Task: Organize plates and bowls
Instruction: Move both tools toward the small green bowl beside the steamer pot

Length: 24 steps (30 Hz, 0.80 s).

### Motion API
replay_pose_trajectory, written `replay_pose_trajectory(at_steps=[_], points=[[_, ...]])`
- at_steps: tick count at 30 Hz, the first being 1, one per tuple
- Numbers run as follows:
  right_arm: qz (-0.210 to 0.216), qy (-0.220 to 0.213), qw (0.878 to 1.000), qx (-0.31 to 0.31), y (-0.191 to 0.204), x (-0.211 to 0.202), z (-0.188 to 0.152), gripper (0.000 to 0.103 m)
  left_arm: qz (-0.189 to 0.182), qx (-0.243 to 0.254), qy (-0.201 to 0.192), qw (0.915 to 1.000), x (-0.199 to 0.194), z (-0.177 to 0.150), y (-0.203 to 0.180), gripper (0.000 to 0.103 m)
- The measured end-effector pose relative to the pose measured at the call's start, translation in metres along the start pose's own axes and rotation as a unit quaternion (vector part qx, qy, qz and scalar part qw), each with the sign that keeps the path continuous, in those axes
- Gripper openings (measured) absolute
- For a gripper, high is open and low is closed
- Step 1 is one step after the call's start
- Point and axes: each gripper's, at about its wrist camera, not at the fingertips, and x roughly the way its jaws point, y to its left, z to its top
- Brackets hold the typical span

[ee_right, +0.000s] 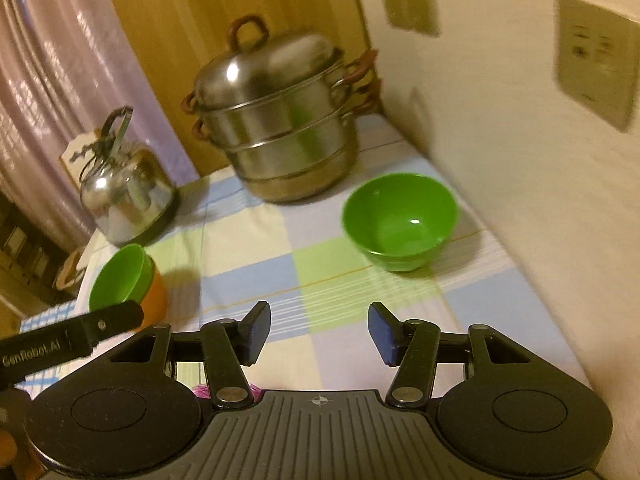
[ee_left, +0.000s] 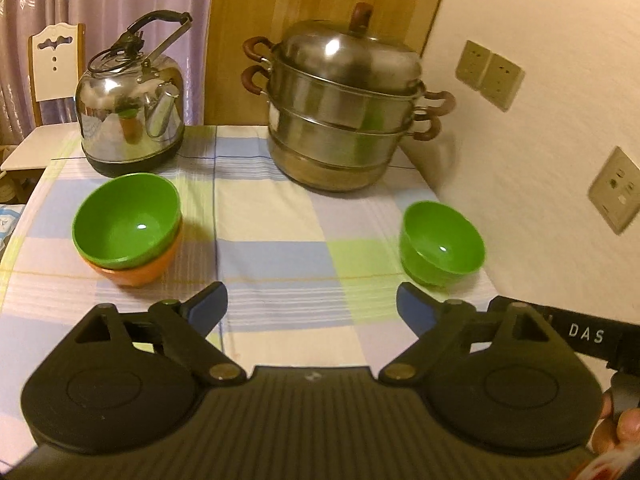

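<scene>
Nearest the lens, the left gripper (ee_left: 312, 300) stands spread wide and holds nothing, its blue pads over bare checked cloth near the front edge of the table (ee_left: 280, 208). The right gripper (ee_right: 319, 330) is also released and empty, its pads parted less widely.

Toward the left edge sits a stack: a green bowl (ee_left: 126, 220) nested inside an orange bowl (ee_left: 136, 268), the green rim tilted slightly rather than level. Toward the right edge, close to the wall, a second green bowl (ee_left: 442, 244) stands alone and upright. Judging by this layout, the stacking is partly done and the lone bowl is the piece left to gather; the empty grippers suit a pause between a set-down and the next pick.

At the back edge stand a kettle (ee_left: 132, 120) on the left and a lidded steamer pot (ee_left: 344, 108) on the right, well apart from the bowls.

From the right wrist, the lone bowl (ee_right: 400, 222) appears large and open-mouthed, while the stack (ee_right: 128, 280) is partly hidden behind the other gripper's arm. Only the left wrist view shows both groups unobstructed. No plates appear anywhere.
</scene>
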Motion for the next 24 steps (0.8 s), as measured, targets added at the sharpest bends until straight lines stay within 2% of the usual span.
replay_pose_trajectory(at_steps=[5, 11, 24], points=[[-0.012, -0.013, 1.0, 0.008, -0.016, -0.021, -0.014, 0.057, -0.001, 0.009, -0.007, 0.9999, -0.012, -0.018, -0.02, 0.094], [-0.022, -0.013, 0.999, 0.023, -0.036, -0.033, -0.028, 0.057, -0.01, 0.01, 0.002, 0.9999, -0.014, -0.032, -0.031, 0.094], [-0.028, -0.006, 0.998, 0.058, -0.071, -0.025, -0.028, 0.058, -0.024, 0.03, 0.025, 0.9989, 0.011, -0.039, -0.048, 0.094]])
